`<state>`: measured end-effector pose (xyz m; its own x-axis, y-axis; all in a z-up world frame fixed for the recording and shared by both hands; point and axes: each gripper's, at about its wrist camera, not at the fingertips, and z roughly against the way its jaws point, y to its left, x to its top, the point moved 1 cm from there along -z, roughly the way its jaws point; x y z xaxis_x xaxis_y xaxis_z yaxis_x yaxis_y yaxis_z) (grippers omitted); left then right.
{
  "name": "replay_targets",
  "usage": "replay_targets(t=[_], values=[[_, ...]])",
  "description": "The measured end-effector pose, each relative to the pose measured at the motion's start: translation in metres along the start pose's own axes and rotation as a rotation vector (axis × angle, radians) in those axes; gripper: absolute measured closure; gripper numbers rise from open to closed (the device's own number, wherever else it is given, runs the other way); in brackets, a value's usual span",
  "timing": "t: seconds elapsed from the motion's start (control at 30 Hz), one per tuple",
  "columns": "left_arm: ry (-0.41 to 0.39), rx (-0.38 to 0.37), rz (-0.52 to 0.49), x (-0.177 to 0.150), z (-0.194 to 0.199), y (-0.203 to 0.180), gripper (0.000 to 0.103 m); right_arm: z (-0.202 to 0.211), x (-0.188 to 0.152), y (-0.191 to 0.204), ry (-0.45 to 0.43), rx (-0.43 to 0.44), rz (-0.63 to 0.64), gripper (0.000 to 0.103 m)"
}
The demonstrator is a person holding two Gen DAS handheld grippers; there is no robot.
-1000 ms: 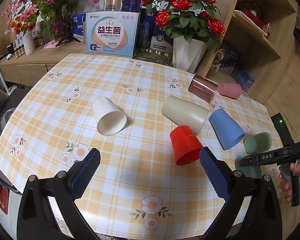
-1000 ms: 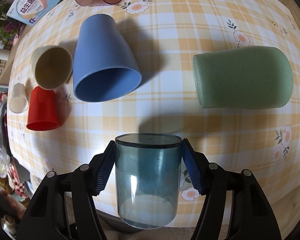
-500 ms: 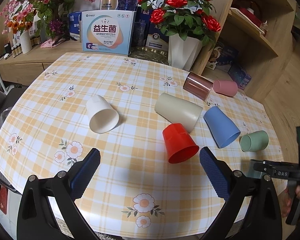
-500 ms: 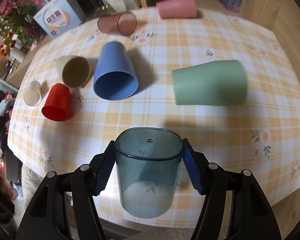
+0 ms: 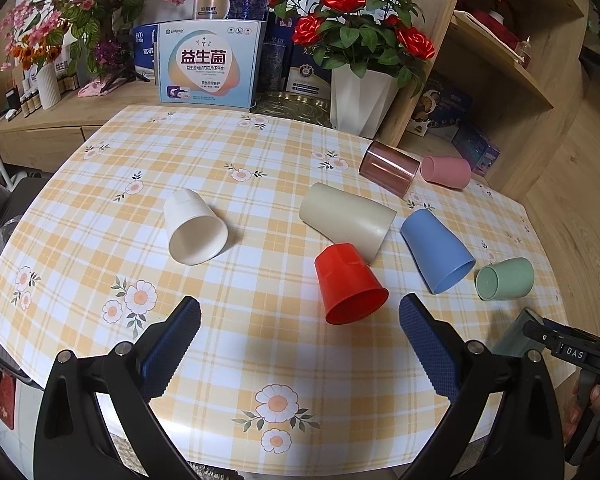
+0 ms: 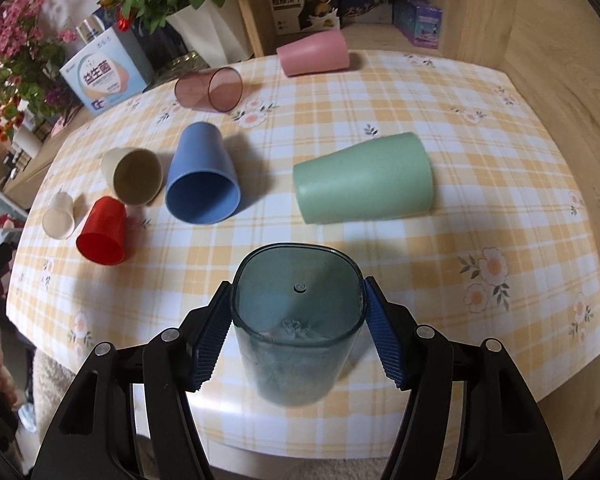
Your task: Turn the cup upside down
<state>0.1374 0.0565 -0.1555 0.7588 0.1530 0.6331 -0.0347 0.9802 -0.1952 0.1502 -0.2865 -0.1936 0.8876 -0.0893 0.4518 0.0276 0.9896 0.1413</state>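
Right gripper (image 6: 298, 334) clamps the teal translucent cup (image 6: 296, 320) between both blue pads, closed base facing the camera, over the near edge of the table (image 6: 500, 168). Looks tilted toward inverted; can't tell if its rim touches the cloth. Left gripper (image 5: 300, 344) has fingers spread wide, holding nothing, above the tablecloth near the red cup (image 5: 350, 290). 7 other cups lie on their sides, green cup (image 6: 362, 178) nearest the held one.
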Motion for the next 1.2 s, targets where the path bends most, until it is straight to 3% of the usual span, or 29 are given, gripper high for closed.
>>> replay_targets(t=[0.47,0.77,0.97,1.13,1.2], values=[[-0.001,0.008,0.010,0.000,0.000,0.002,0.006,-0.012,0.013,0.018,-0.091,-0.099,0.068,0.041],[0.000,0.006,0.001,0.000,0.002,0.000,0.006,-0.014,0.009,0.027,-0.095,-0.128,0.117,0.040],[-0.022,0.003,-0.023,0.007,0.015,-0.006,0.006,0.003,0.016,0.027,-0.113,-0.091,0.093,0.038],[-0.095,-0.003,-0.064,0.020,0.044,-0.018,0.006,0.040,0.021,0.036,-0.184,-0.026,0.091,0.034],[-0.126,-0.010,-0.079,0.026,0.058,-0.022,0.006,0.059,0.022,0.041,-0.219,0.009,0.096,0.027]])
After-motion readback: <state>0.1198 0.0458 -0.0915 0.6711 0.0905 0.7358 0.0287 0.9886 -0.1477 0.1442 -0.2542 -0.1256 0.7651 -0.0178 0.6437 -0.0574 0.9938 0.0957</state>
